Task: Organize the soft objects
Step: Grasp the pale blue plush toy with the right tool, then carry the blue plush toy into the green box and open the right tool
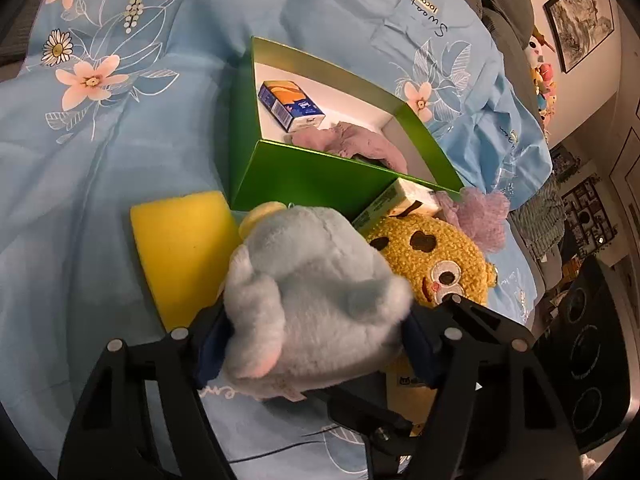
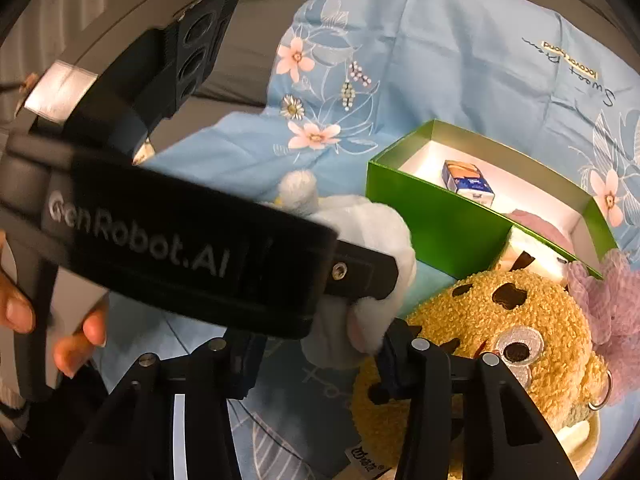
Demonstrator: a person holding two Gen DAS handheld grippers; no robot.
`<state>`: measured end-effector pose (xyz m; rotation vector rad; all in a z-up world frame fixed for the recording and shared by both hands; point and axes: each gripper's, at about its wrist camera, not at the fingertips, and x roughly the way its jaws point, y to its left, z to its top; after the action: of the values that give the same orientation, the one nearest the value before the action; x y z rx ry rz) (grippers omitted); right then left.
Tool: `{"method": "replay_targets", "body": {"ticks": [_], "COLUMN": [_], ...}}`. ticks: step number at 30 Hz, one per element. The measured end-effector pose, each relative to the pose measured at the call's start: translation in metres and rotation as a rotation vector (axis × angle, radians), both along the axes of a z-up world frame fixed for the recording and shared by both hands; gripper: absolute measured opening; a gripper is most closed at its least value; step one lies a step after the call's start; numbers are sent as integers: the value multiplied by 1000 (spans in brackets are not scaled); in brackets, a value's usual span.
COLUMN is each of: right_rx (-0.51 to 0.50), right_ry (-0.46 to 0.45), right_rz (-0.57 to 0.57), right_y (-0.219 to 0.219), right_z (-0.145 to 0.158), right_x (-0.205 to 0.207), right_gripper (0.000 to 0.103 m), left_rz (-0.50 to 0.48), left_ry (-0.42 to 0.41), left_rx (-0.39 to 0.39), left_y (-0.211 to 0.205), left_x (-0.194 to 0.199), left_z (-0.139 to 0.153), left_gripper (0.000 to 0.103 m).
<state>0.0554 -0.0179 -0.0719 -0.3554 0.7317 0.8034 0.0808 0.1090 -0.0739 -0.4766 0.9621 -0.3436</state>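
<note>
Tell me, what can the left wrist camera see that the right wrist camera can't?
Only the left wrist view shows the yellow sponge and the framed pictures on the wall. Only the right wrist view shows the person's fingers holding the left gripper's handle. Both show the green box with the tissue pack inside, the pale blue plush toy, the yellow cookie plush and the flowered blue sheet.

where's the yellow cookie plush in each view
Left wrist view: the yellow cookie plush sits right of centre, behind the pale blue plush, below the green box.
Right wrist view: it fills the lower right, again below the green box.
Shared landmark: the green box with a blue tissue pack inside.
</note>
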Motion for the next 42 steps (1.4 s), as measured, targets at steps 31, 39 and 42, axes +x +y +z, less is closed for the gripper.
{"method": "replay_targets", "body": {"ticks": [31,39,42], "right_rx": [182,209,204], "right_ry": [-167,-131,-89], "right_rz": [-46,-72,-84], "right_y": [-47,-52,-51], "right_z": [77,99,99], "right_x": [5,67,90], "right_gripper": [44,44,44], "left_rz": [-47,-71,-67], "left_ry": [-186,-179,-150], "left_rx": [68,96,74], "left_y": [-44,-58,-55], "left_x": [5,64,91], "left_z": [79,102,101], "left_gripper": [71,70,71]}}
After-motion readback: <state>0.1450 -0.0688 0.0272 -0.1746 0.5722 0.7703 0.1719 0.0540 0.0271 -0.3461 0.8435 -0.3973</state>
